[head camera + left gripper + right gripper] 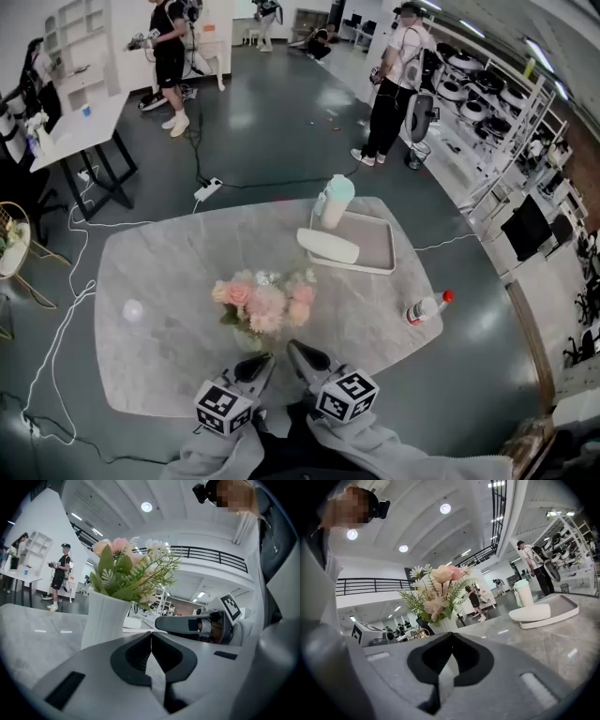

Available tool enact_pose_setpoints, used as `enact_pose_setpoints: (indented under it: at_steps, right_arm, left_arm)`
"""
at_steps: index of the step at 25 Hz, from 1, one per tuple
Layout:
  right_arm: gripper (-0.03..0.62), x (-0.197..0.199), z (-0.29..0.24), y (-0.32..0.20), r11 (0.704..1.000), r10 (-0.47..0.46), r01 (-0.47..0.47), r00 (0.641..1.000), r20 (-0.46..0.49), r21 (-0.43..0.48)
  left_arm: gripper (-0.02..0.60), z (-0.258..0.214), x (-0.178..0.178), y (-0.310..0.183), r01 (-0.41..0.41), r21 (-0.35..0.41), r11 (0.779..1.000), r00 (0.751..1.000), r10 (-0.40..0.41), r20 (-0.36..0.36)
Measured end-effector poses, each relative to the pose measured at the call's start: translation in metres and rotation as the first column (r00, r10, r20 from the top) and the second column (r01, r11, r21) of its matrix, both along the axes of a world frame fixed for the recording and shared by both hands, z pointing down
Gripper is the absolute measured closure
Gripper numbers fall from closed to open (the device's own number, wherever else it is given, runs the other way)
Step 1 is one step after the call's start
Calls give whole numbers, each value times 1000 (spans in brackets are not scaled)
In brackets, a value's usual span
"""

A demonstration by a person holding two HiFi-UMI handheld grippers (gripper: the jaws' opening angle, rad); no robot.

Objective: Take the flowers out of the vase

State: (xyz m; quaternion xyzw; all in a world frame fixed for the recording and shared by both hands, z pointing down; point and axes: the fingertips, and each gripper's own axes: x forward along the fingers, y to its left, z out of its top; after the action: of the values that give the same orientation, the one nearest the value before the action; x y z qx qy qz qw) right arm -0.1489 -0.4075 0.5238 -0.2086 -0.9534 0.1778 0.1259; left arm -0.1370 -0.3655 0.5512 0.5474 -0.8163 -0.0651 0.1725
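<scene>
Head view: shows flowers (264,303) standing in vase (247,339) near the front edge of desk (169,272), with left tool (266,362) and right tool (296,351) just beside the vase.
Left gripper view: shows jaws pressed together, empty, vase ahead-left.
Right gripper view: shows jaws closed on nothing, flowers straight beyond.

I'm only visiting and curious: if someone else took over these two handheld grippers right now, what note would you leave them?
Left gripper: shut, empty.
Right gripper: shut, empty.
Both point at the white ribbed vase, close to it, on the near side of the grey marbled table.
The pink and cream flower bouquet is in the vase.
Done: nothing yet.
Left: open a gripper, grip the stems, lift the flowers out.
</scene>
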Motion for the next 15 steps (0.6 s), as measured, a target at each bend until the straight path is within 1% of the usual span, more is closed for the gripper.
enact_pose_setpoints:
  at_steps: [3, 8, 9, 10, 12, 13, 14, 15]
  right_arm:
    - [594, -6, 1, -1, 998, -65, 64, 998, 3, 13]
    - [594, -13, 2, -6, 992, -123, 122, 992, 8, 38]
    - [585, -14, 2, -5, 989, -143, 143, 990, 4, 43]
    - [469, -15, 4, -2, 985, -169, 169, 986, -1, 42]
    - [365, -15, 5, 3, 976, -215, 215, 977, -3, 28]
    - [265, -15, 4, 5, 973, -229, 229, 973, 2, 25]
    - [188, -16, 3, 8, 971, -238, 238, 971, 10, 29]
    - [143, -18, 2, 11, 969, -245, 244, 969, 19, 39]
  left_arm:
    - [578, 1, -3, -2, 49, 1, 999, 999, -49, -1]
    - [578, 1, -7, 3, 132, -7, 991, 991, -132, -3]
    - [578, 1, -7, 5, 148, -9, 989, 989, -148, -3]
    - [578, 1, -8, 8, 165, -10, 986, 986, -165, -4]
    - [578, 1, -9, 16, 198, -10, 980, 980, -198, -8]
    - [578, 2, -9, 20, 215, -11, 977, 977, -215, -10]
    - [578, 2, -10, 24, 232, -12, 973, 973, -232, -12]
    - [578, 3, -11, 29, 249, -14, 968, 968, -249, -12]
